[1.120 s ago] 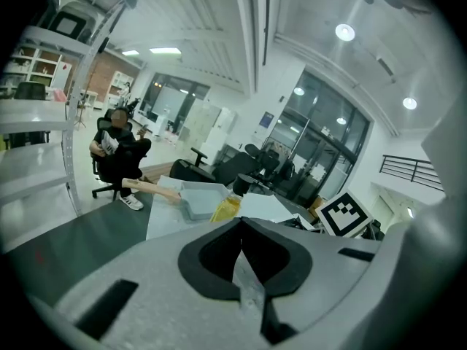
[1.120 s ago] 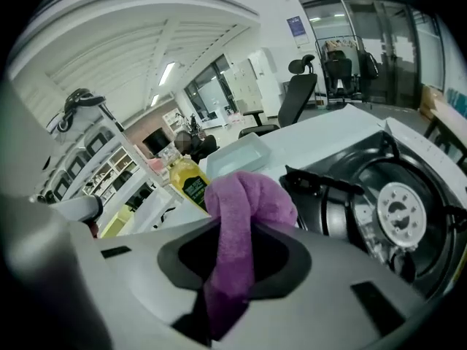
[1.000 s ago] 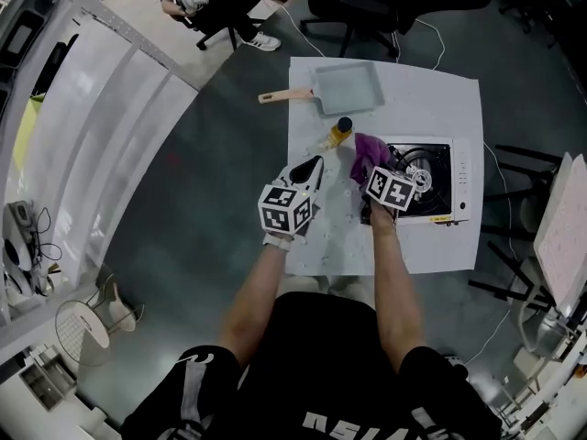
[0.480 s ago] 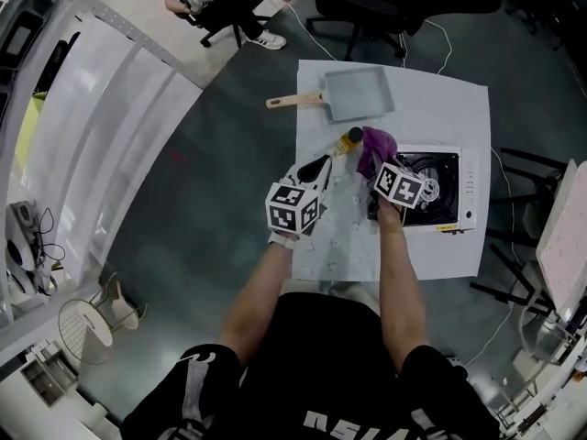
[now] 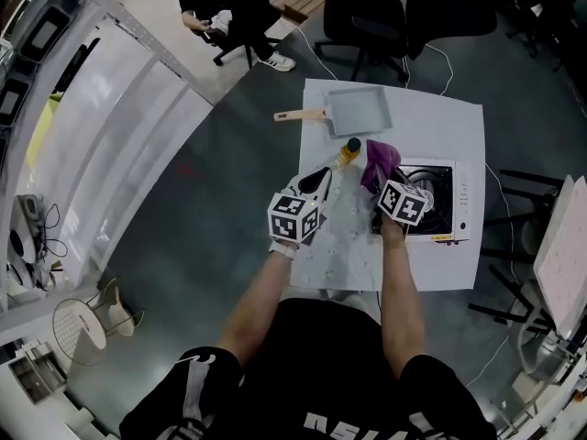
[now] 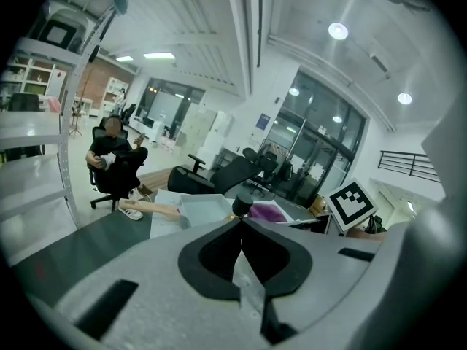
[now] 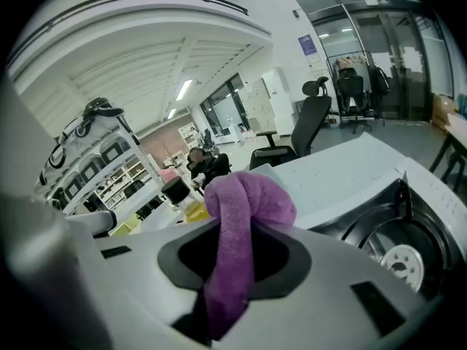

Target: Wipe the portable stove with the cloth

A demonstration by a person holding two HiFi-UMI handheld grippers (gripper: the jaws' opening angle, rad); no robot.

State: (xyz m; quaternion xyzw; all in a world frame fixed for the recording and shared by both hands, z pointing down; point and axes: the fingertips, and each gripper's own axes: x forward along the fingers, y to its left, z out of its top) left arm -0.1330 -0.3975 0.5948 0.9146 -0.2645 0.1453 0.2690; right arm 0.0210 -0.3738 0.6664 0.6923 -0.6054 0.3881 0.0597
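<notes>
Table (image 5: 440,122) fills the centre of the head view, with the portable stove (image 5: 448,200) at centre right and a grey pan (image 5: 358,110) above it. The right gripper (image 5: 379,181) is clenched on the purple cloth (image 5: 381,159) at the stove's upper-left corner. The left gripper (image 5: 317,179), jaws together and empty, hovers left of it, just below a small bottle (image 5: 348,151).
</notes>
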